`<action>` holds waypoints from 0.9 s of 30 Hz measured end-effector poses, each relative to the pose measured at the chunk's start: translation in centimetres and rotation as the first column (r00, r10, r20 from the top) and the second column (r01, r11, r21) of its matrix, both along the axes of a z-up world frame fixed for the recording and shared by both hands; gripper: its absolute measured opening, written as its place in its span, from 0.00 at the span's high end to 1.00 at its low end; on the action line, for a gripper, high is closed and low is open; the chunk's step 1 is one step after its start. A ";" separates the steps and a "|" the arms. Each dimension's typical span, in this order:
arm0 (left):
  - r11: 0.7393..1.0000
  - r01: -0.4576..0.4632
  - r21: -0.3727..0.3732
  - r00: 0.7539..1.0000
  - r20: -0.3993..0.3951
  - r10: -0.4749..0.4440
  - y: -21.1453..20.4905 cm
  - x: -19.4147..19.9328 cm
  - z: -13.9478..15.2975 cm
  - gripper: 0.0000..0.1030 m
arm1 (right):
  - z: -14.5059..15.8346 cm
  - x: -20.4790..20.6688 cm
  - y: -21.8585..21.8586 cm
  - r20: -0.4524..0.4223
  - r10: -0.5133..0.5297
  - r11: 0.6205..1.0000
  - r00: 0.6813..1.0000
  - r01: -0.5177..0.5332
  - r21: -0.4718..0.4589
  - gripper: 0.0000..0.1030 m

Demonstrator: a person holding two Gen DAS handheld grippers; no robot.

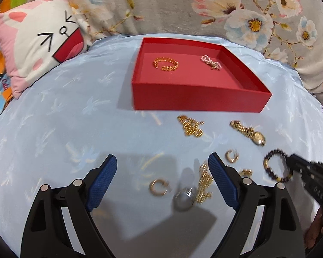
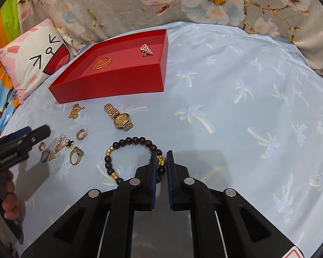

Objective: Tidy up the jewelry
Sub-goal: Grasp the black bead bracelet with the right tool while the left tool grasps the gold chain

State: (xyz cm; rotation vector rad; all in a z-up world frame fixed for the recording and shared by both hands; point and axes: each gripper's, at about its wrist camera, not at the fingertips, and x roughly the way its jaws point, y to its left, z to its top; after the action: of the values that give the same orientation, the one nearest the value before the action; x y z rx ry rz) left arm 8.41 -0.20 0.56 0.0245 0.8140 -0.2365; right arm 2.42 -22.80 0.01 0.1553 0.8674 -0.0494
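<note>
A red tray sits on the light blue cloth and holds a gold bangle and a pearl piece. My right gripper is shut on a dark bead bracelet with gold beads. My left gripper is open above loose rings, a hoop earring and a gold chain. A gold watch and a gold chain piece lie in front of the tray.
A cartoon pillow lies at the left. A floral blanket runs along the back. Small rings and earrings lie near the left gripper. Bare blue cloth spreads to the right.
</note>
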 end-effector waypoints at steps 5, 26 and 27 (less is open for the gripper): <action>0.999 0.026 0.034 1.000 -0.011 -0.025 -2.3 2.5 -0.3 0.27 | -0.1 0.0 -0.1 -0.003 0.000 1.000 1.000 0.000 0.010 0.93; 0.997 0.077 0.004 0.995 -0.062 -0.076 -3.6 4.6 -1.0 0.97 | -0.1 -0.1 0.0 -0.004 0.009 1.000 1.000 -0.009 0.021 0.93; 0.997 0.079 -0.007 0.995 -0.058 -0.080 -3.5 4.5 -0.7 0.97 | -0.1 -0.1 0.1 -0.003 0.010 1.000 1.000 -0.010 0.021 0.93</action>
State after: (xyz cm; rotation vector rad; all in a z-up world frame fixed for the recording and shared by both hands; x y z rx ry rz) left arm 12.91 -3.67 -0.16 0.0461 0.8716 -0.3154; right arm 2.33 -22.74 -0.10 0.1701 0.8718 -0.0309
